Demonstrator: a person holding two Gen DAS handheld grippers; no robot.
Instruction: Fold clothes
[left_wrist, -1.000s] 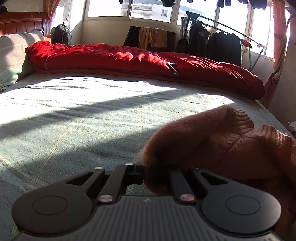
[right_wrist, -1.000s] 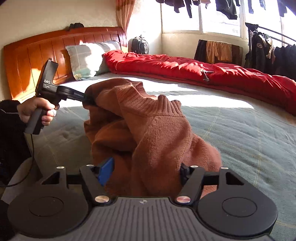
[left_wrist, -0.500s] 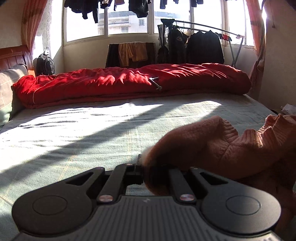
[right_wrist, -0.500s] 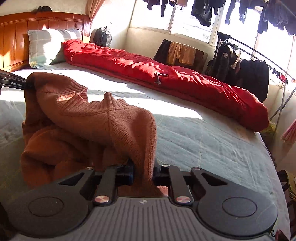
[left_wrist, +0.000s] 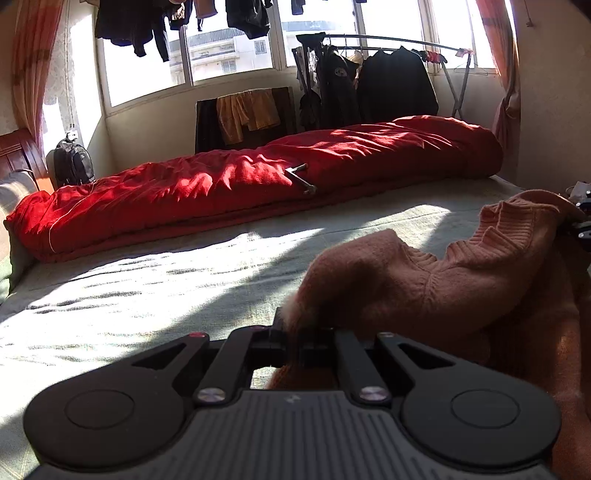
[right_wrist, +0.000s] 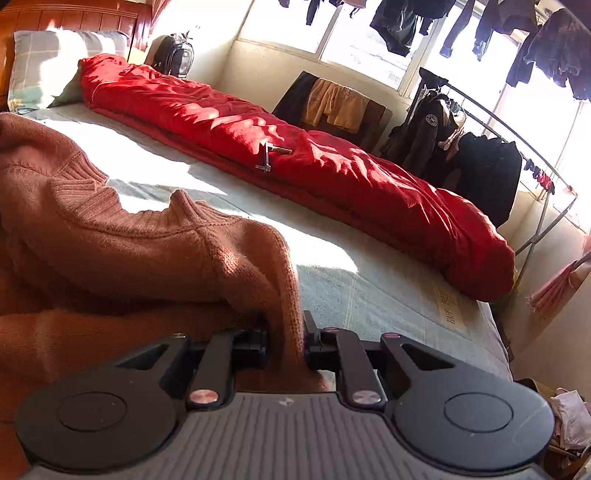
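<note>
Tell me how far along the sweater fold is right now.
Early stage. Done: both grippers have a hold; the left gripper and right gripper are each shut on the orange sweater. In hand: it hangs bunched between them above the bed, collar sagging. Left: spread it flat, then make every fold; none shows yet.

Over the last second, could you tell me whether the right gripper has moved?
Yes. The right gripper, shut on the sweater, has swung rightward: the headboard has slid to the view's left edge and the clothes rack has come in.
</note>
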